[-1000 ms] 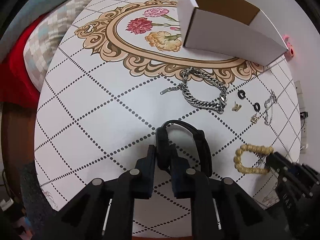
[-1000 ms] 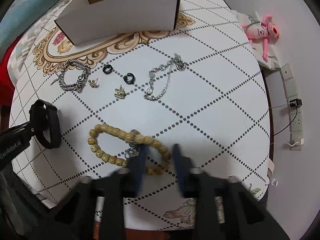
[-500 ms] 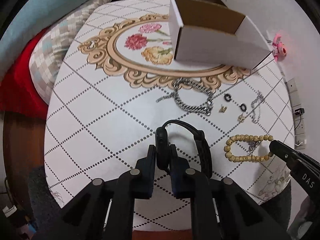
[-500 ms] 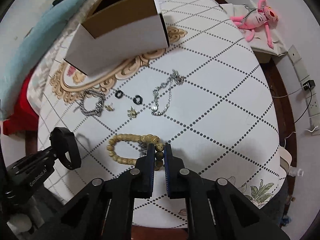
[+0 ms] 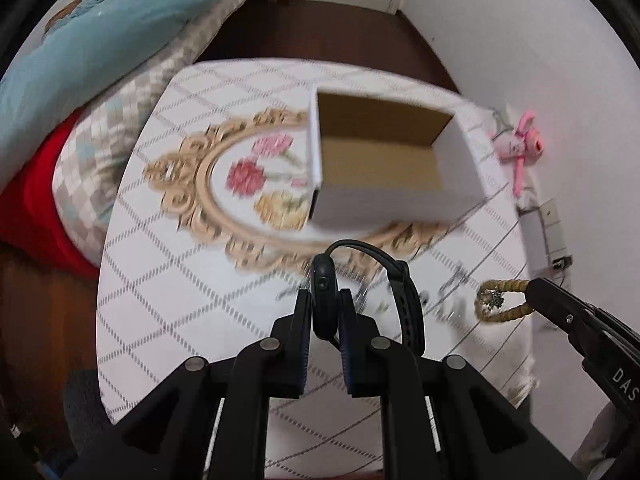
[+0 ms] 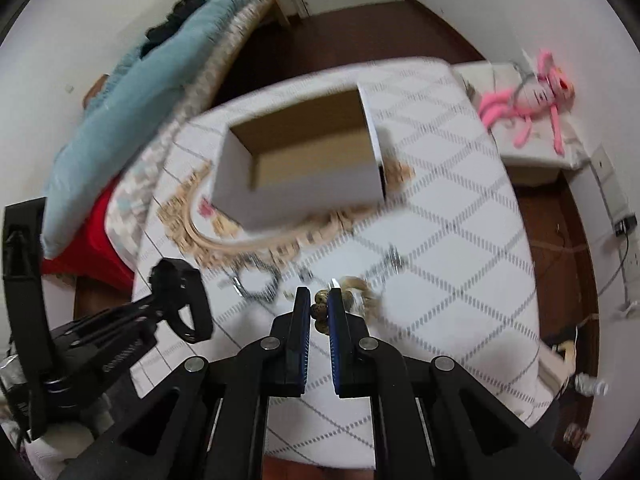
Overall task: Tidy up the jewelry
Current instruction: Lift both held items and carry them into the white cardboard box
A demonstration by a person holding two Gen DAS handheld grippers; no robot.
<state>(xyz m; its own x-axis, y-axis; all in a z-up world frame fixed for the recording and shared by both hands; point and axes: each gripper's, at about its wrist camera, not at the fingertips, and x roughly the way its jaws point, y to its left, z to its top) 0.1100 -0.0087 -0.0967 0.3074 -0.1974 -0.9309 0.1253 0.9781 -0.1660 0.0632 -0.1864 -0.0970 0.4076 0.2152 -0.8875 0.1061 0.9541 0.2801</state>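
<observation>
Both your grippers point steeply down over the table's [image 5: 168, 280] near edge. Your left gripper [image 5: 325, 312] is pinched on the black watch [image 5: 324, 292], strap looping to its right, clear of the cloth. Your right gripper [image 6: 319, 312] is clamped on the bead bracelet [image 6: 320, 310], which dangles above the table. The open box [image 5: 396, 200] sits toward the far edge.

The open white cardboard box [image 5: 394, 184] sits on the round patterned table [image 5: 168, 280], upper centre of frame. A pink plush toy [image 5: 520, 148] lies right of it; blurred chains [image 6: 256, 280] lie before the box.
</observation>
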